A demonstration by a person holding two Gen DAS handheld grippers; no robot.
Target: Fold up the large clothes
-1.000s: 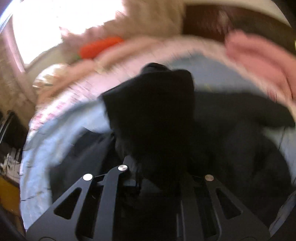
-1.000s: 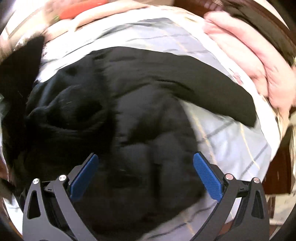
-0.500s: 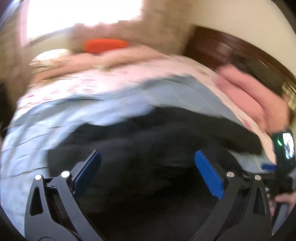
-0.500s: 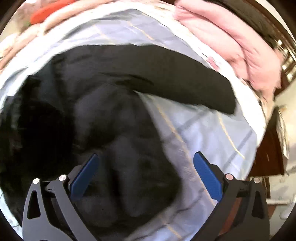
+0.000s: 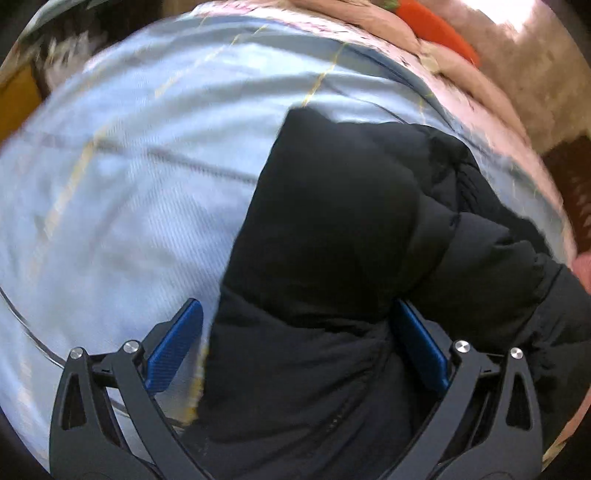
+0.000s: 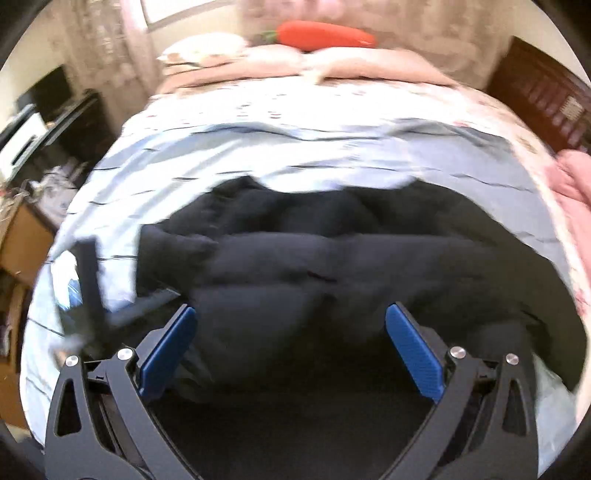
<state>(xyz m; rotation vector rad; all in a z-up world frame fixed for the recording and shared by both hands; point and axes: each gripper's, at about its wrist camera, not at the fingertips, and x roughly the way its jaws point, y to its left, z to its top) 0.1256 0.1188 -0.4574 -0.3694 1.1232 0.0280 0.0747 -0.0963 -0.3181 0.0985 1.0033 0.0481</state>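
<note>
We saw the black padded jacket [image 5: 332, 258] lying on the pale blue checked sheet [image 5: 129, 184] of the bed, bunched and partly folded over on itself. In the left wrist view it filled the frame from the centre out to four o'clock, while bare sheet took up everything from seven round to eleven o'clock.

The left gripper [image 5: 295, 343] stood released, its blue pads [image 5: 173, 350] spread wide. The jacket's edge lay between them, nearer the right pad, which was partly hidden by a fold of cloth; we could not tell whether that pad touched the fabric. The left pad was over bare sheet.

In the right wrist view the jacket [image 6: 332, 266] stretched across the middle from nine to three o'clock. The right gripper [image 6: 291, 343] was likewise released, both pads [image 6: 413, 354] wide apart above the dark fabric, gripping nothing. At eight o'clock we saw a blurred black piece of the other gripper [image 6: 88, 280] over the sheet [image 6: 295, 147].

At twelve o'clock, at the far end of the bed, lay pink bedding [image 6: 332, 62] with an orange carrot-shaped cushion [image 6: 325, 35] on it. A pink folded cloth [image 6: 572, 177] sat at three o'clock, near the dark wooden headboard [image 6: 546, 99].
</note>
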